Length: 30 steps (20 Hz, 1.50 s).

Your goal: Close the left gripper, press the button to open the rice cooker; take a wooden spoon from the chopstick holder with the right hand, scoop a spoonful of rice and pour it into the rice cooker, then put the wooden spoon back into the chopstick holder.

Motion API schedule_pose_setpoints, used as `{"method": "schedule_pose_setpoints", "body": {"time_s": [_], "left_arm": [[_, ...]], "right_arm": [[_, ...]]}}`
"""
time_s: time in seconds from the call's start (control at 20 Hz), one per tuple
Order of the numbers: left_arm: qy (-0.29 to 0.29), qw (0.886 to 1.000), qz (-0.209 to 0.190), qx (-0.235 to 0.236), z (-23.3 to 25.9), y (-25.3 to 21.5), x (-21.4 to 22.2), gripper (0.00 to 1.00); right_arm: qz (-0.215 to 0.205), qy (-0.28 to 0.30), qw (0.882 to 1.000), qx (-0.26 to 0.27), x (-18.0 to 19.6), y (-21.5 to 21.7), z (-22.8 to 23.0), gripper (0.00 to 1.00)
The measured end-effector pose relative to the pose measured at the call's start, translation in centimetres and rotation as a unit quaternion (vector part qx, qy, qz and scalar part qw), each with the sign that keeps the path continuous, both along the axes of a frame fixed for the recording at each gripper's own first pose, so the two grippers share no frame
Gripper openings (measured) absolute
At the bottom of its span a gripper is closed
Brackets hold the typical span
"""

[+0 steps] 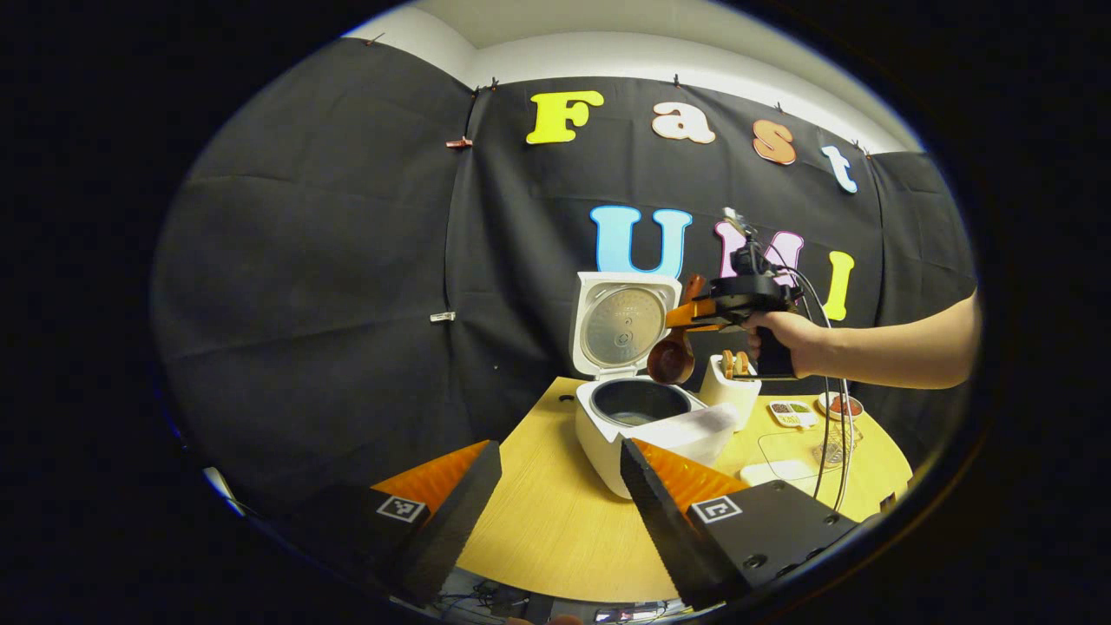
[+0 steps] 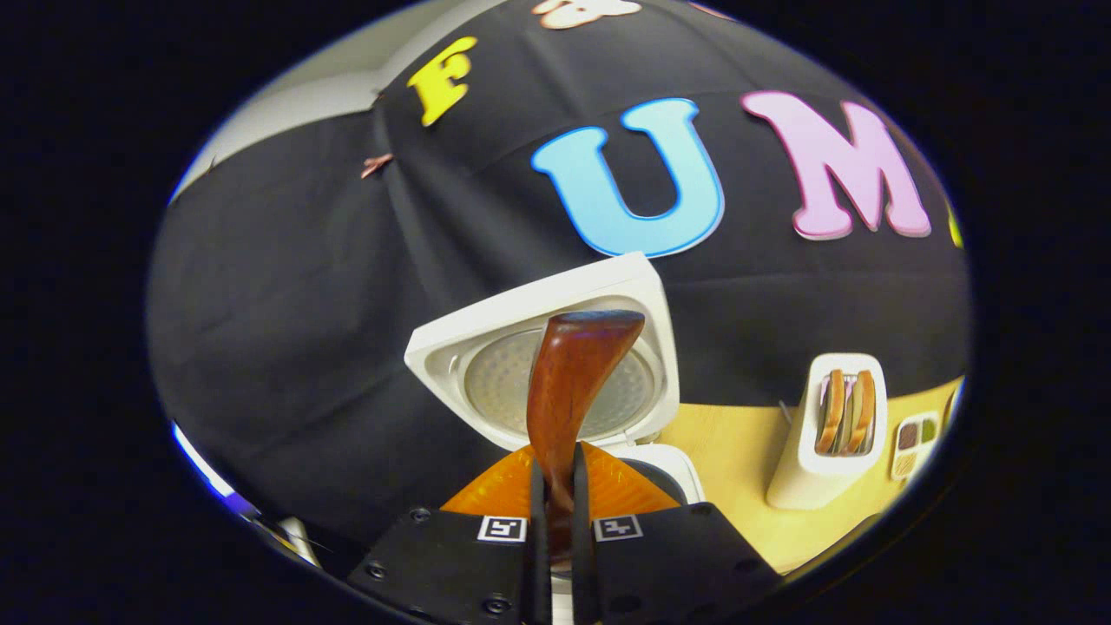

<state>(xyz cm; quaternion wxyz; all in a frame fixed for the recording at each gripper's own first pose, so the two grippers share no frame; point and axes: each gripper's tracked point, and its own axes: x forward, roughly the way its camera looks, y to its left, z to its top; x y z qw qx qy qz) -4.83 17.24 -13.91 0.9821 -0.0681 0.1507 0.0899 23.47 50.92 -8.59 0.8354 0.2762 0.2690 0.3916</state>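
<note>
Wooden spoon [image 2: 568, 382]: dark reddish-brown, glossy, clamped by the handle in the right claw [image 2: 555, 512], bowl tipped down above the rice cooker's [image 1: 608, 425] open pot, handle end up. Cooker white, lid upright (no readable writing). Left claw [image 1: 555, 486] spread open, empty, above the counter [image 1: 547, 521].

Black cloth [image 1: 330, 260] draped the booth's walls below a white wall strip [image 1: 608, 61], pinned along its top edge, while a round light-wood table [image 1: 538, 512] stood before it.
</note>
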Motion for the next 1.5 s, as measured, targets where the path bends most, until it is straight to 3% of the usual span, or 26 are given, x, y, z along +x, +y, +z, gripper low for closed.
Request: {"method": "schedule_pose_setpoints", "body": {"time_s": [0.4, 0.65, 0.9, 1.15, 1.5], "left_arm": [[-0.013, 0.999, -0.036, -0.001, 1.8, -3.5, 1.1, 0.95], [-0.029, 0.998, -0.064, -0.003, 3.7, -6.8, 2.0, 0.95], [-0.035, 0.995, -0.096, -0.012, 5.0, -10.1, 3.3, 0.95], [-0.035, 0.993, -0.112, -0.01, 5.4, -12.7, 4.0, 0.95], [-0.022, 0.993, -0.115, -0.018, 5.6, -14.7, 5.0, 0.95]], "right_arm": [[-0.043, 0.077, 0.989, 0.117, -0.6, -10.0, 1.1, 0.13], [-0.101, 0.094, 0.983, 0.125, -1.2, -19.8, -1.6, 0.13], [-0.16, 0.081, 0.98, 0.084, -1.2, -30.2, -5.0, 0.13], [-0.237, 0.073, 0.969, 0.01, -0.6, -40.9, -10.3, 0.13], [-0.277, 0.066, 0.954, -0.098, -0.8, -48.8, -17.9, 0.13]]}}
